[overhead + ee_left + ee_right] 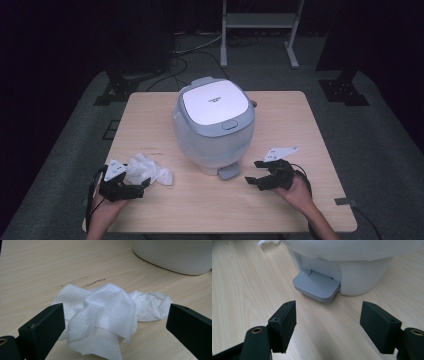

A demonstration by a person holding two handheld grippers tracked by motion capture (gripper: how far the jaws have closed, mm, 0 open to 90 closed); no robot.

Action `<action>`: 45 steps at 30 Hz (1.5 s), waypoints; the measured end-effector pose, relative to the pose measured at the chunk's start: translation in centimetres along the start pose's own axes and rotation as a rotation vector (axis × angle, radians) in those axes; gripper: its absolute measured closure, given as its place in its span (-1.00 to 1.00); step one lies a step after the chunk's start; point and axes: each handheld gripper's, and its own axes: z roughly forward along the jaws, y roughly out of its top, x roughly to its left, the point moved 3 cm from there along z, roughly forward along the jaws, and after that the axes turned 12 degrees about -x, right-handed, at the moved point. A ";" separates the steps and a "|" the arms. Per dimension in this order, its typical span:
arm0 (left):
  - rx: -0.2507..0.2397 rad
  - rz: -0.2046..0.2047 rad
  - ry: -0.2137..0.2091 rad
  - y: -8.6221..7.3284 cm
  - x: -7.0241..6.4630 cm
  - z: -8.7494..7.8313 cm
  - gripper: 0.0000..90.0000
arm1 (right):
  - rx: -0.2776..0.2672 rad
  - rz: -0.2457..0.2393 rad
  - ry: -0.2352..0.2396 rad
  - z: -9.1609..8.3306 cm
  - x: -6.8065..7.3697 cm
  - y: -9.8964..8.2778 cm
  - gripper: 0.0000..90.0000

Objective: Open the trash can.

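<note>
Left black tongs (143, 185): spread wide, holding nothing, low over the near left part of the light wooden table (280, 210). Right black tongs (253, 172): spread wide too, holding nothing, low over the near right part, pointed at the flat grey ribbed foot pedal (317, 287).

Crumpled white paper towel (107, 312): flat on the table, right in front of the left tongs and between their two jaws, not yet touched. Sits left of the round white bin with the grey and white lid (212, 135), near it but not touching. Lid shut. Pedal at the bottom front of the bin, sticking out toward the person.

Probably a job of picking up the towel and dropping it in the bin, with the pedal pressed to pop the lid open.

About the towel, as a guess: very light, soft and floppy. Squashes flat when pinched. Not slippery, with a bumpy skin that grips well. Hard to break, but easy to tear if pulled hard. May hang down or open up a bit when lifted.

Best place to grab: the tall puffy fold in the middle, where many layers bunch up. Close both jaws around that lump, low near the table. Skip the thin loose edges, since only one small corner might come up. Lift slowly.
</note>
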 end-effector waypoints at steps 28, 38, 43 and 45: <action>0.007 -0.002 0.003 -0.1 0.2 0.0 -0.97 | 0.024 -0.065 0.056 3.6 1.2 1.7 0.56; 0.014 -0.008 0.001 -0.2 0.3 0.0 -0.97 | 0.031 -0.067 0.073 4.8 1.3 1.9 0.67; 0.012 -0.010 0.005 -0.2 0.3 -0.1 -0.97 | 0.028 -0.070 0.072 5.5 1.3 2.1 0.70; 0.008 -0.012 0.005 -0.2 0.3 -0.1 -0.97 | 0.028 -0.073 0.068 5.7 1.3 2.1 0.70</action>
